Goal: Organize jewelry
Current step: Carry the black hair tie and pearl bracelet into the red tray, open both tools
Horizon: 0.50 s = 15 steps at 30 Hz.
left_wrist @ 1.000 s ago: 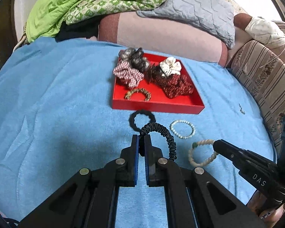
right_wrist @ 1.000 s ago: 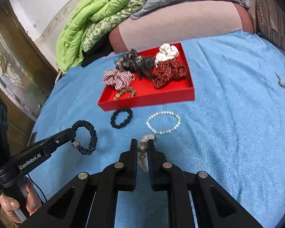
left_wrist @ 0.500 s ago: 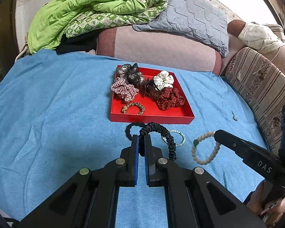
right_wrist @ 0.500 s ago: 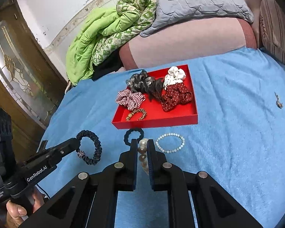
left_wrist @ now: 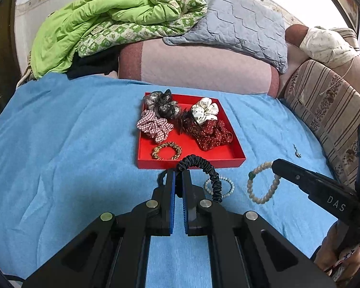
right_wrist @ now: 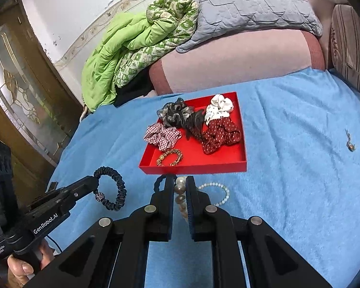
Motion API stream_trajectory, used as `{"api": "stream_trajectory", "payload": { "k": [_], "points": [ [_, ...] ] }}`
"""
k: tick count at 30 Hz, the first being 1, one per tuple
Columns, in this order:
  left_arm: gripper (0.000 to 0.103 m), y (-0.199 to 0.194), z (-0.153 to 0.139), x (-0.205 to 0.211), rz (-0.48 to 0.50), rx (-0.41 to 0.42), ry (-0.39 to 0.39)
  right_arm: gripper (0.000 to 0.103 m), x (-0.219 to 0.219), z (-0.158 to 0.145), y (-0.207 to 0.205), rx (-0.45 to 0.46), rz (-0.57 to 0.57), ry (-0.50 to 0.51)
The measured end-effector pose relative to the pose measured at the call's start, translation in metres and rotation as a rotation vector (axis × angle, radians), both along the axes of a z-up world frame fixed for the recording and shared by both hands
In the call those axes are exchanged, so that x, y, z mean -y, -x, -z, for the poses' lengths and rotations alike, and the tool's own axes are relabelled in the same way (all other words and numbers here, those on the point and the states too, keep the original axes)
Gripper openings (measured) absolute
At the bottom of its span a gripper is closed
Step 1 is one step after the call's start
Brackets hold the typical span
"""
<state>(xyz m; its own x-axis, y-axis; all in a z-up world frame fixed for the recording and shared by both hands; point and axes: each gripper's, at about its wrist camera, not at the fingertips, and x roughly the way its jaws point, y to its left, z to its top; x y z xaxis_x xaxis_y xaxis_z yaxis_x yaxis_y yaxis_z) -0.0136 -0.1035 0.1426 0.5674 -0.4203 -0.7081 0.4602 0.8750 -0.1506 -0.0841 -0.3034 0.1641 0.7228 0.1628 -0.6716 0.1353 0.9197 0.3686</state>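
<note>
Two hand-held grippers above a blue towel (left_wrist: 60, 144), each carrying one piece toward the red tray (left_wrist: 237, 162), the landmark here. The left gripper (left_wrist: 178, 176) has its jaws drawn narrow on a dark ruched hair band (left_wrist: 211, 175), pinched at one point of the loop, which arches up and hangs down the gripper's right side just short of the tray's near wall. The right gripper (right_wrist: 182, 184) is likewise clamped narrow on a beige bead bracelet (left_wrist: 264, 187), which dangles clear of the towel to the right of the tray's near corner. Both pieces look light. The band is probably soft and springy, so a pinch anywhere on its ring should serve; the bracelet's beads are hard, round and likely slippery, so a hold across the cord between beads seems safer than on a bead's crown. Still on the towel, just in front of the tray, lie a white pearl bracelet (right_wrist: 224, 192) and a small black ring band (right_wrist: 159, 182), both partly covered by the fingers. Inside the tray sit several scrunchies (left_wrist: 156, 126) and a gold bracelet (left_wrist: 166, 151); the dark item between the scrunchies is hard to identify. A tiny object (right_wrist: 349, 144) lies well to the right of the tray, too small to name. Only part of each hand shows.
</note>
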Motion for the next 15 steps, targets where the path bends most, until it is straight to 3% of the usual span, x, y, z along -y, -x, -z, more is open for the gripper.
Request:
{"api": "stream_trajectory", "payload": {
  "k": [15],
  "points": [
    [0.005,-0.069,0.016,0.032,0.007,-0.042,-0.024,0.011,0.022,0.0,-0.057,-0.012,0.012,0.016]
  ]
}}
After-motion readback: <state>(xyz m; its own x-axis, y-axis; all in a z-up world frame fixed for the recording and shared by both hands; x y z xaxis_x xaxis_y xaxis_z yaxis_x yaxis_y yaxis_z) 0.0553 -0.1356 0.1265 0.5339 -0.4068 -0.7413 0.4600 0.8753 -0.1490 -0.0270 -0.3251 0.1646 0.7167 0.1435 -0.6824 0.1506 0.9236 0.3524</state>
